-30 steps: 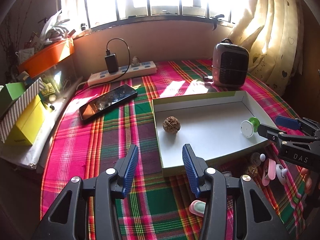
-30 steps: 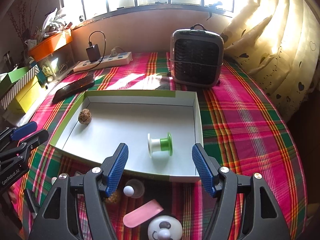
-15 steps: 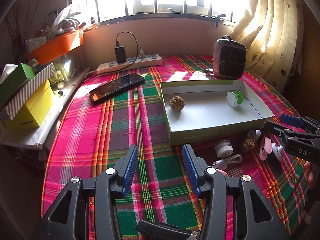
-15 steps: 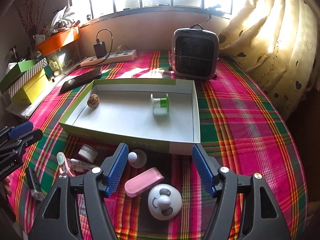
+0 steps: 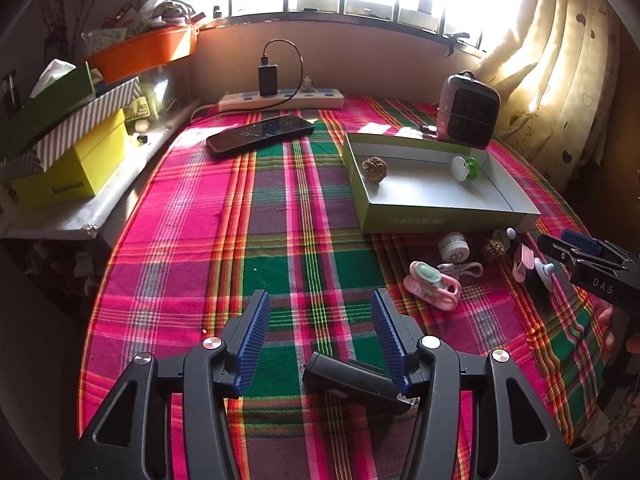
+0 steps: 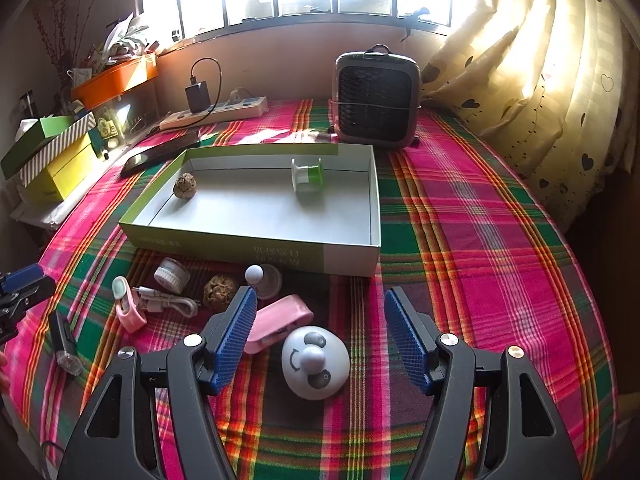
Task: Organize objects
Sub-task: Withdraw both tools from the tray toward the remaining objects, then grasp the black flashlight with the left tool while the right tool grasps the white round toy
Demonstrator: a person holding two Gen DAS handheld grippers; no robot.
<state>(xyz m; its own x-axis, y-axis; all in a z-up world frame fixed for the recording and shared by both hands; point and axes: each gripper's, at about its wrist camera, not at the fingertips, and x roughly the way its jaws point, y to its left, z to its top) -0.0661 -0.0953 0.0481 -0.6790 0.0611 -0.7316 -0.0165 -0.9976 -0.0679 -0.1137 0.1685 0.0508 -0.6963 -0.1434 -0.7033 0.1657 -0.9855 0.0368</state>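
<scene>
So the left gripper (image 5: 318,328) has its blue pads spread wide, they've just been opening up, and nothing is pinched between them; a dark watch (image 5: 352,384) lies on the plaid tablecloth (image 5: 240,240) under the gap, long axis running from about 10 to 4 o'clock, close to the right-hand pad, though I can't tell if it touches. The right gripper (image 6: 318,320) is wide apart too, holding nothing, hovering over a white round face toy (image 6: 314,362) with a pink case (image 6: 280,322) just at its 10 o'clock, lying slanted from 8 to 2. Further out at 11 o'clock sit a loose walnut (image 6: 219,288), a small white jar (image 6: 172,274), a white cable (image 6: 168,300) and a pink clip (image 6: 128,306). Beyond them, at 12 o'clock, is the shallow green-and-white box (image 6: 256,246), long side running 9 to 3, with a second walnut (image 6: 185,186) in its far left corner and a green spool (image 6: 307,174) lying on its side, axle pointing 9 to 3, towards the back wall.
</scene>
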